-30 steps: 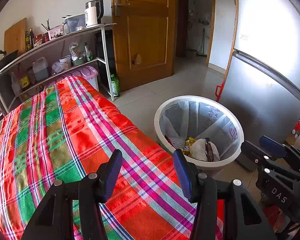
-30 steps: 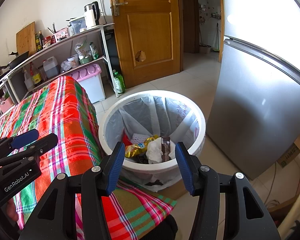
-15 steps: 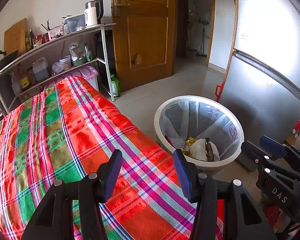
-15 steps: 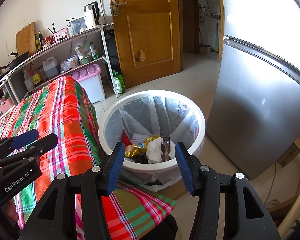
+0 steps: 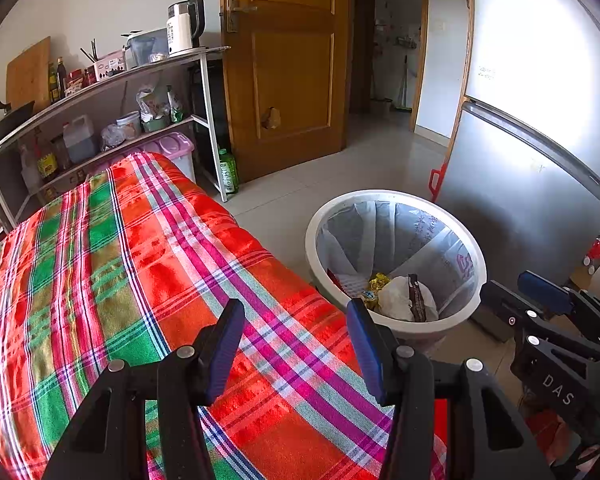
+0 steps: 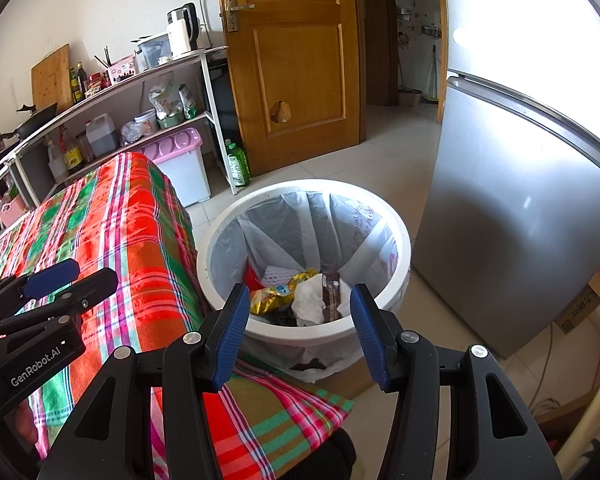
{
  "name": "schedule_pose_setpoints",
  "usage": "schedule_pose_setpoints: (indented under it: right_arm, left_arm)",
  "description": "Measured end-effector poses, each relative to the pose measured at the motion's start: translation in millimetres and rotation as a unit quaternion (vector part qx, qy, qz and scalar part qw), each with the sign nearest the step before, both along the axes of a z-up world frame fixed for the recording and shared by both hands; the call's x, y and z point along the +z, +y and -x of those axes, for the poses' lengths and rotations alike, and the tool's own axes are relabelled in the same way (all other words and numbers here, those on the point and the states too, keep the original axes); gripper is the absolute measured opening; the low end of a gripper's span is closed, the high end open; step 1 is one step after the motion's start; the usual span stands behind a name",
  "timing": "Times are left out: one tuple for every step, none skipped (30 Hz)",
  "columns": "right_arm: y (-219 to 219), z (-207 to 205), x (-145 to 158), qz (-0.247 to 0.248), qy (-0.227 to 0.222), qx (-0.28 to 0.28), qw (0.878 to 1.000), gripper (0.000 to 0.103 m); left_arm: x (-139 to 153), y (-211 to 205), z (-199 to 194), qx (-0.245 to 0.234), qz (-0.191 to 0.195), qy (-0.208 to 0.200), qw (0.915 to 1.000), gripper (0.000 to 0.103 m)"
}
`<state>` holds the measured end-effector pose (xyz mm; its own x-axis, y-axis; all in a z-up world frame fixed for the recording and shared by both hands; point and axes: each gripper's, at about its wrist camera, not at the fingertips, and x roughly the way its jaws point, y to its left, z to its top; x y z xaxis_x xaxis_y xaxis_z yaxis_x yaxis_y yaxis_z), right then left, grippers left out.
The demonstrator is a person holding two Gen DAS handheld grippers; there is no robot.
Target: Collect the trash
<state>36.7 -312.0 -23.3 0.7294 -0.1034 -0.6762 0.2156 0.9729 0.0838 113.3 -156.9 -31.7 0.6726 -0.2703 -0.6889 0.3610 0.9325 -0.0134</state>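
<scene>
left wrist view: one left tool (image 5: pixel 296 344), black rigid frame with two blue ribbed pads, jaws parted and nothing between them; it hangs over one desk (image 5: pixel 100 280) covered in a woven plaid cloth of red, green, pink and white stripes, surface slightly rumpled; no loose item visible on the cloth.

one round white plastic bin (image 5: pixel 396 200) stands on the tiled floor just beside the desk's edge, lined with one thin translucent bag printed with red characters; the trash lies at its bottom: one crumpled white tissue (image 5: pixel 396 300), one dark brown wrapper (image 5: pixel 417 300) lying on it, one crinkled yellow foil wrapper (image 5: pixel 374 286); in the right wrist view one white textured piece (image 6: pixel 278 273) and a red scrap (image 6: pixel 254 280) also show beneath them.

right wrist view: one right tool (image 6: pixel 296 330), same build, jaws released and empty, held above the near rim of the bin; the left tool appears at the left edge over the cloth.

surroundings: one wooden panelled door (image 5: pixel 292 60) with a metal handle; one grey smooth-fronted fridge (image 5: pixel 532 200) right of the bin; one two-tier metal-framed shelf (image 5: pixel 148 76) carrying one white kettle (image 5: pixel 182 26), bottles and containers too crowded to count; one green bottle (image 5: pixel 229 168) on the floor; one lilac-lidded box (image 6: pixel 180 160).
</scene>
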Motion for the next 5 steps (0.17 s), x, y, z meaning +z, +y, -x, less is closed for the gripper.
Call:
schedule_pose_setpoints:
  right_arm:
    - [-0.3, -0.1, -0.3, 0.0, 0.0, 0.0, 1.0, 0.053]
    - [-0.3, -0.1, -0.4, 0.0, 0.0, -0.001, 1.0, 0.053]
    - [-0.1, 0.0, 0.1, 0.0, 0.0, -0.001, 1.0, 0.053]
    - [-0.2, 0.1, -0.1, 0.0, 0.0, -0.001, 1.0, 0.053]
    - [-0.3, -0.2, -0.3, 0.0, 0.0, -0.001, 1.0, 0.053]
  left_arm:
    - [-0.2, 0.0, 0.1, 0.0, -0.001, 0.0, 1.0, 0.053]
    - [0.0, -0.4, 0.3, 0.0, -0.001, 0.0, 1.0, 0.053]
    - [-0.1, -0.3, 0.3, 0.0, -0.001, 0.0, 1.0, 0.053]
    - [-0.2, 0.1, 0.6, 0.001, -0.001, 0.001, 1.0, 0.053]
    - [-0.1, 0.1, 0.6, 0.002, -0.001, 0.001, 1.0, 0.053]
